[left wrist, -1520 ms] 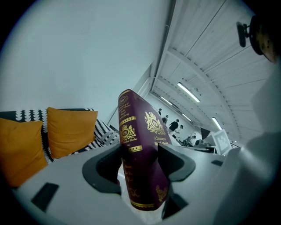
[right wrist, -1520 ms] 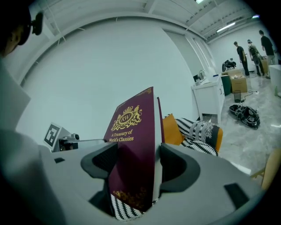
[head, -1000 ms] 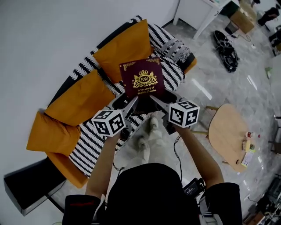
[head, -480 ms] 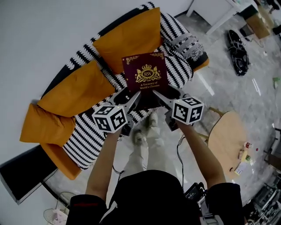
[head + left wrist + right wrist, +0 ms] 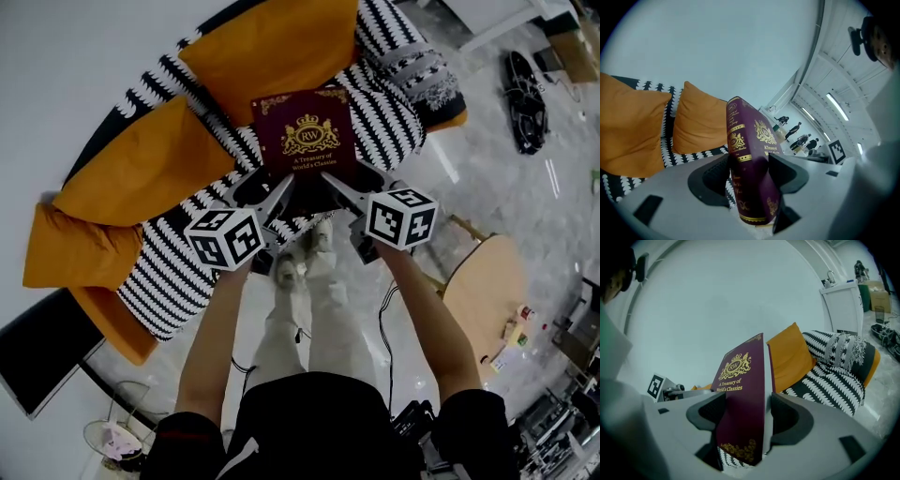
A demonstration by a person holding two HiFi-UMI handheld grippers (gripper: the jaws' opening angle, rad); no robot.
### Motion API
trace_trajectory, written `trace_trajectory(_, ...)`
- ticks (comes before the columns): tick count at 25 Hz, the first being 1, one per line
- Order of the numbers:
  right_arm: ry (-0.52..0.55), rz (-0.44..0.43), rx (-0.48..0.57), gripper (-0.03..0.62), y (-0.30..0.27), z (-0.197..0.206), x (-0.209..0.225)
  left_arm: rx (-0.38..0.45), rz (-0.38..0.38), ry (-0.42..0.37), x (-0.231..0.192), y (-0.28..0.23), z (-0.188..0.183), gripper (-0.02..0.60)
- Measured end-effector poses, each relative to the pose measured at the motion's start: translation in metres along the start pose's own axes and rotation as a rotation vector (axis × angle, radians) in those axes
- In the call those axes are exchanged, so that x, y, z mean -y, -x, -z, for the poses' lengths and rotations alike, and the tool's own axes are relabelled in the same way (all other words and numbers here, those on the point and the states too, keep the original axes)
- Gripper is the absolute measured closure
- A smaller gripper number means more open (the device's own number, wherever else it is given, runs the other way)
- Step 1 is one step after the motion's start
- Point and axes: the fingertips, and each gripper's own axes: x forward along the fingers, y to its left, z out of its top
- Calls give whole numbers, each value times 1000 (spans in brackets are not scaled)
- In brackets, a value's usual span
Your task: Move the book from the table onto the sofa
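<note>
A maroon book (image 5: 307, 134) with a gold crest on its cover hangs flat over the black-and-white striped sofa seat (image 5: 386, 131), cover up. Both grippers hold it by its near edge. My left gripper (image 5: 277, 193) is shut on the near left corner and my right gripper (image 5: 336, 186) on the near right corner. In the left gripper view the book (image 5: 749, 150) stands between the two pads of the left gripper (image 5: 749, 172), spine towards the camera. The right gripper view shows the book (image 5: 740, 390) clamped edge-on in the right gripper (image 5: 745, 414).
Three orange cushions (image 5: 267, 52) (image 5: 141, 169) (image 5: 70, 251) line the sofa back against the white wall. The person's legs and shoes (image 5: 302, 267) stand on the marble floor before the sofa. A round wooden table (image 5: 487, 291) with small items is at the right; a black item (image 5: 527, 89) lies farther off.
Both grippers have sunk with the book towards the sofa seat. The sofa now fills more of the head view. Both grips are unchanged.
</note>
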Motion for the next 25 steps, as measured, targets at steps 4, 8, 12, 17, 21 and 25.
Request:
trace_trajectory(4,-1,-7,-28,275,-16,13,17,-4,-11,14,-16,-15,14,310)
trace_trajectory(8,-17,-13,-48,275,-32,25,35,-14,-23,32,-34,-31,27,308)
trace_trajectory(12,-27,-20,-66,275,-51,40,49,-30,-36,42,-54,-42,41,310)
trace_trajectory(17,-37,-29,-100,275,-73,63,66,-39,-60,76,-79,-54,64,308)
trace_trajectory(21,-46,-31,-109,275,-87,82,79,-49,-70,101,-97,-63,83,308)
trace_trajectory(25,-72,-33,-103,275,-97,95,92,-50,-81,97,-109,-72,94,308)
